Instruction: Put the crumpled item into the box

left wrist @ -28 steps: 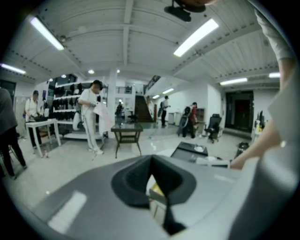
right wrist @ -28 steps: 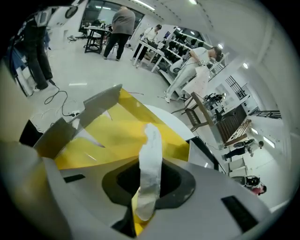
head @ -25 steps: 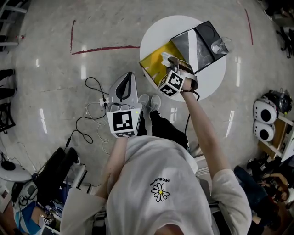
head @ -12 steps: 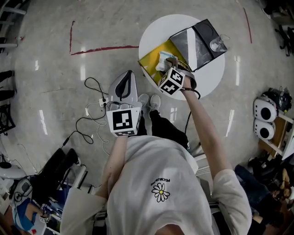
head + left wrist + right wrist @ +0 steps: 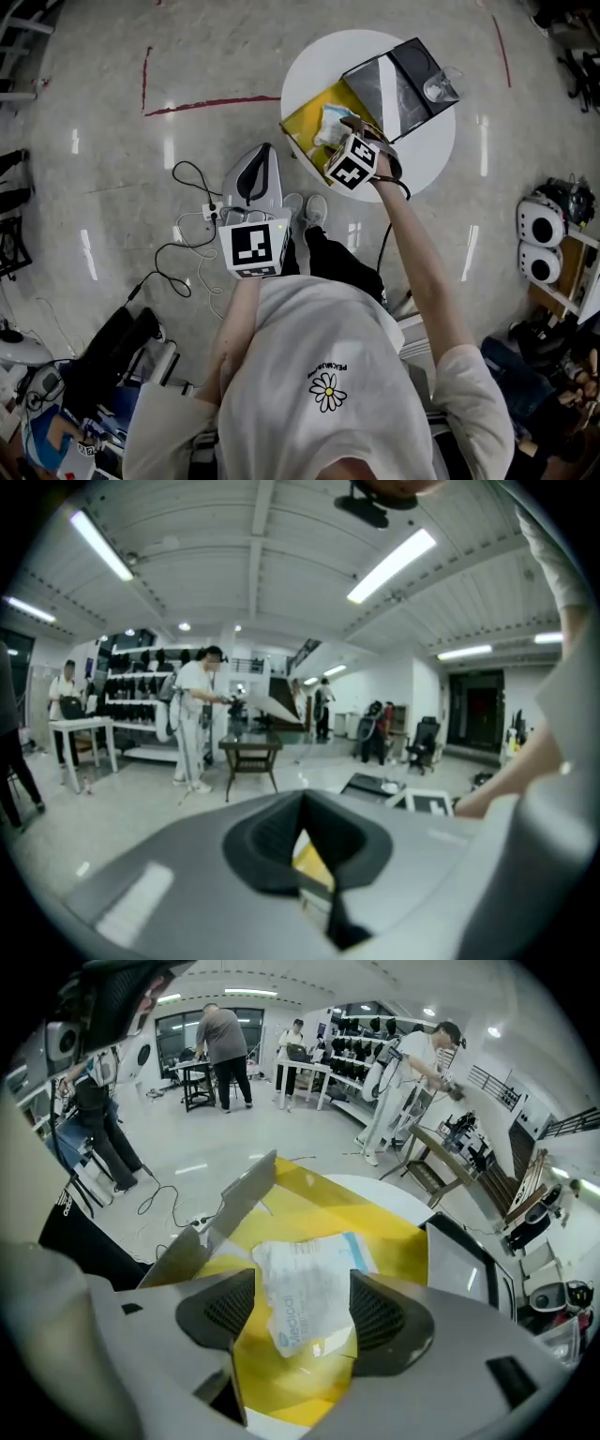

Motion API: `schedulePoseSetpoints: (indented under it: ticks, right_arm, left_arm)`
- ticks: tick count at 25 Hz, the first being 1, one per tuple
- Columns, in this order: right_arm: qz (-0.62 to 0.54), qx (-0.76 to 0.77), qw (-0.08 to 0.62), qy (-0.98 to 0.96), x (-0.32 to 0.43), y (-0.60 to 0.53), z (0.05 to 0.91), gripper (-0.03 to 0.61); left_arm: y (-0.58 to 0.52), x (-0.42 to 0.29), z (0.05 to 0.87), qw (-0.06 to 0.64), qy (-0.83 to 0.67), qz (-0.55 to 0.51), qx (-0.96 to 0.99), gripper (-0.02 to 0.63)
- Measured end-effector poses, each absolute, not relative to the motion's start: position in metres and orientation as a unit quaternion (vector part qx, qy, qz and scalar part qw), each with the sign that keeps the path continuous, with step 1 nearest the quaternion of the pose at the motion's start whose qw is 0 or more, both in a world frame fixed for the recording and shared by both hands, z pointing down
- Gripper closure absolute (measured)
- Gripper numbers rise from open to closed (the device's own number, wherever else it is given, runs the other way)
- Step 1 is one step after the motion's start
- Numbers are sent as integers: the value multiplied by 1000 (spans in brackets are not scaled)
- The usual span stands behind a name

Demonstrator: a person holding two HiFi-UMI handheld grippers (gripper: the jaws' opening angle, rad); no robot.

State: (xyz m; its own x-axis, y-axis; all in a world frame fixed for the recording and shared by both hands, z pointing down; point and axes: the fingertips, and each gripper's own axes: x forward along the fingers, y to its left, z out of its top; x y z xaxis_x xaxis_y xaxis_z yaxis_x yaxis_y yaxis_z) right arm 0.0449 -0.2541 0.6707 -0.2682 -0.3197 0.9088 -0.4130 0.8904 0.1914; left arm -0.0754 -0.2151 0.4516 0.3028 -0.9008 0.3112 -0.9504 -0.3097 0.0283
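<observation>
A crumpled white packet with blue print point(image 5: 330, 122) point(image 5: 305, 1288) lies inside the open yellow box point(image 5: 302, 129) point(image 5: 398, 1241) on the round white table point(image 5: 427, 150). My right gripper point(image 5: 345, 131) point(image 5: 302, 1314) hangs just above the box. Its jaws are opening, with the packet lying between them and the pads point(image 5: 380, 1314) off it. My left gripper point(image 5: 255, 178) point(image 5: 305, 855) is held low near the person's body, away from the table. Its jaws look closed together with nothing held.
A dark open case point(image 5: 398, 80) lies beside the yellow box, with a clear cup point(image 5: 441, 86) at its far edge. Cables point(image 5: 187, 234) trail on the floor left of the table. Red tape lines point(image 5: 211, 100) mark the floor. Several people stand in the room behind.
The right gripper's jaws have spread and let go of the crumpled packet, which now rests in the yellow box. The left gripper has stayed still.
</observation>
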Motion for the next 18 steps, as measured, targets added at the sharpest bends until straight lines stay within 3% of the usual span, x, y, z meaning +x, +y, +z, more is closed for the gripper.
schedulePoseSetpoints:
  ticks: [5,11,18]
  right_arm:
    - [38,269,524,-807,47,-275,635,244]
    - [14,362,438,-823,54,-306,549,427]
    - [78,424,295,-853,54,-296,476,522]
  left_arm:
    - [-215,-73,440,92,-573,113,807,613]
    - [-225,-65,420,67,-561,98,819,612]
    - [-229,-54,401,44,-542,82,835,613]
